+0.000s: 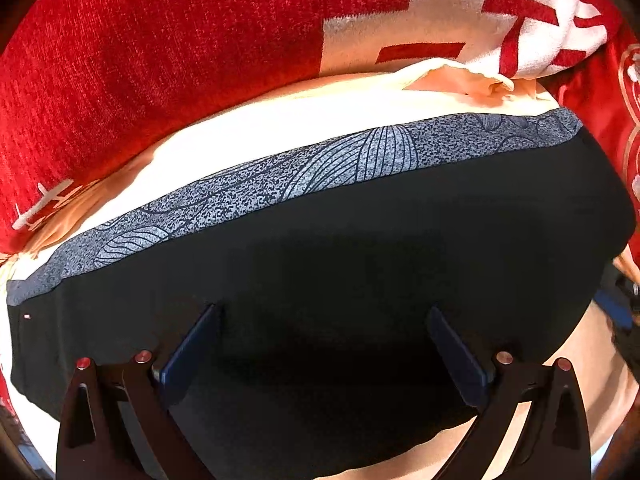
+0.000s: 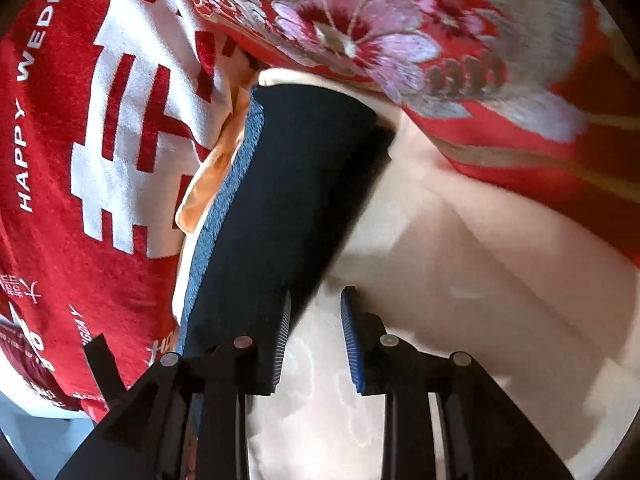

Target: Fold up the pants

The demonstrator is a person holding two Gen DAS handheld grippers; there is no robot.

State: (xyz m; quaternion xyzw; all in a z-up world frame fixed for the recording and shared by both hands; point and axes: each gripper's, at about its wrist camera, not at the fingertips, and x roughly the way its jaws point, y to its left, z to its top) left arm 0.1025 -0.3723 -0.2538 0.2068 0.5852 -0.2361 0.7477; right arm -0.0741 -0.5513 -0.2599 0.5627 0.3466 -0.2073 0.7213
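In the left wrist view, the left hand-held gripper [image 1: 324,344] hung almost straight over the folded pants [image 1: 360,248], its jaws spread wide and gripping nothing, dark cloth showing between and beneath them. The pants lay as a long black band on a cream bed sheet [image 1: 248,132], running from about 8 o'clock to 2 o'clock across the picture, with a grey patterned strip [image 1: 280,176] along the far edge. A red blanket [image 1: 140,40] filled the ground toward 11 o'clock.

In the right wrist view, the same pants [image 2: 296,184] ran lengthwise away from the right hand-held gripper [image 2: 316,336], from roughly 7 o'clock up to 12 o'clock. That gripper stood partly open and empty: its left pad overlapped the near right-hand edge of the cloth, while bare sheet showed between the pads. A flowered red quilt [image 2: 400,40] lay toward 1 o'clock.

By this reading, the left gripper sat over the pants' middle, the right at one end beside the edge. The next fold probably turned on carrying an end along that long axis.
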